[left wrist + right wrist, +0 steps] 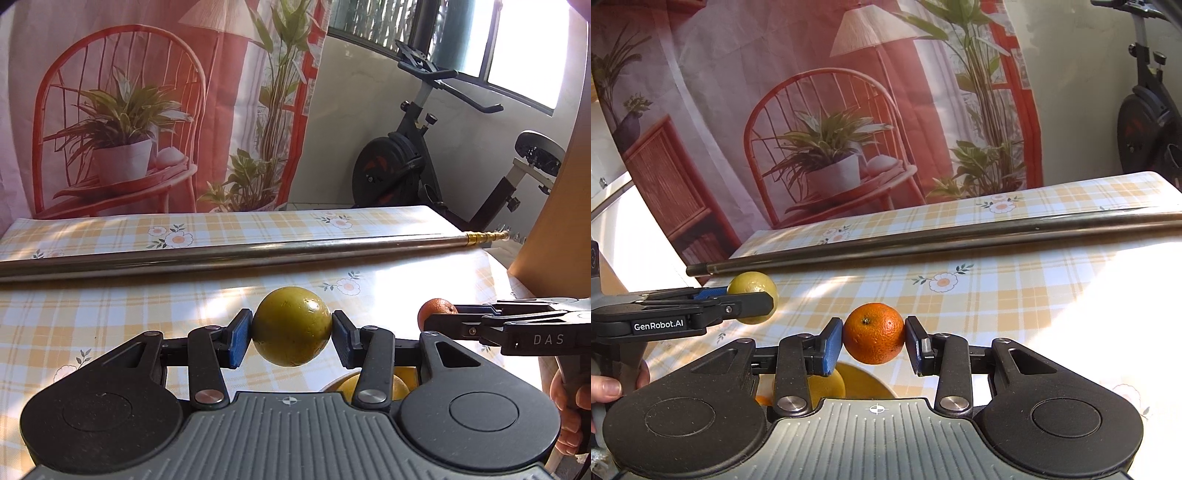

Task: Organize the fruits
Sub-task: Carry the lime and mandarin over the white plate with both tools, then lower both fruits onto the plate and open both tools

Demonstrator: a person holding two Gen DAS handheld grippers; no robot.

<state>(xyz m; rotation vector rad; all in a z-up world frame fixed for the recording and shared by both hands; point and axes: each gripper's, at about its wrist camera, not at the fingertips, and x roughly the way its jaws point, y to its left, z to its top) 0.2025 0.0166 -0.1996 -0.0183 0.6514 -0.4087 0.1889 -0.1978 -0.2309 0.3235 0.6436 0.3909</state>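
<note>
My left gripper (291,334) is shut on a yellow-green round fruit (291,325), held above the checked tablecloth. From the right wrist view that fruit (753,290) shows at the left, clamped in the left gripper (755,302). My right gripper (873,341) is shut on an orange (874,332), also lifted off the table. In the left wrist view the orange (434,308) peeks out beyond the right gripper (439,317) at the right. Below both grippers lies a yellow plate (864,384) holding more yellow fruit (825,387), mostly hidden by the gripper bodies.
A long metal pole (229,254) lies across the table behind the fruit. A printed curtain (147,103) hangs beyond the far table edge. An exercise bike (424,155) stands at the back right. A hand (605,387) holds the left gripper's handle.
</note>
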